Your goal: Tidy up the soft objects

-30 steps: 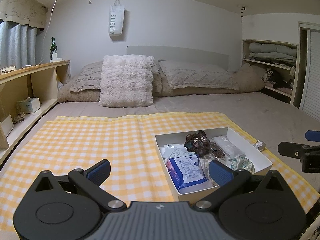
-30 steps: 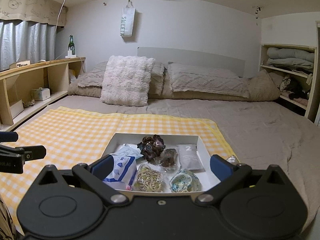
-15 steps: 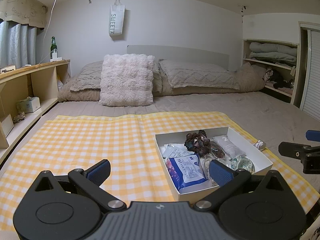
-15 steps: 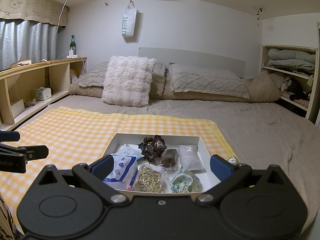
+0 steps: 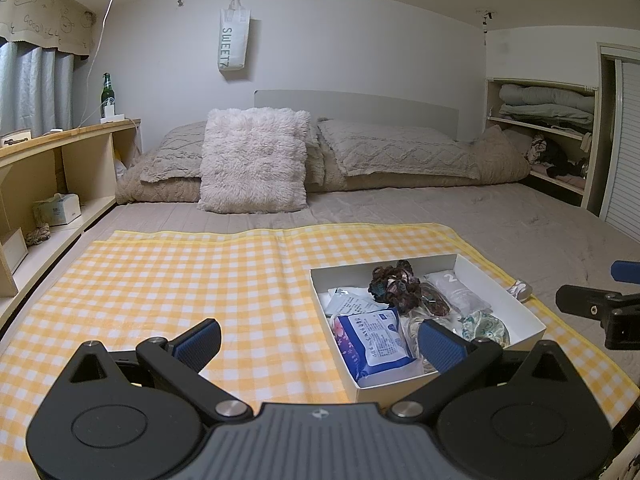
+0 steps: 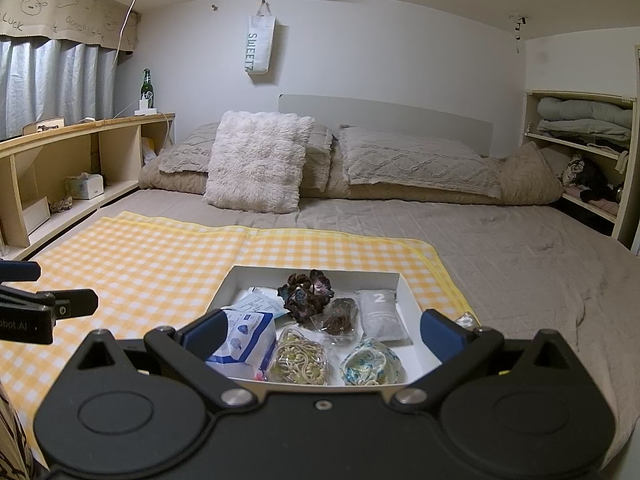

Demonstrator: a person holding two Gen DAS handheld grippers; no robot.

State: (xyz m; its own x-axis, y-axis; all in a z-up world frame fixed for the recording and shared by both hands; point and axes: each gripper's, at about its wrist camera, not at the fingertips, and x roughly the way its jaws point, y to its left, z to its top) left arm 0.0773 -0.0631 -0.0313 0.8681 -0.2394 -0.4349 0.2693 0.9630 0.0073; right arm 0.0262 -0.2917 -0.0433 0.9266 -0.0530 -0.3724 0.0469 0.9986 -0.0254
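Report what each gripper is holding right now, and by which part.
Nothing is held. The left gripper and right gripper are both open with nothing between their fingers; the soft items all lie in the white box on the checked cloth.

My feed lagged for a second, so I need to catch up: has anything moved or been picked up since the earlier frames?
Almost nothing. The right gripper has crept slightly, so its view shifts a little. Nothing was gripped or released. The left gripper is open and empty as before, the right one too, and the box with its contents sits where it was on the checked cloth.
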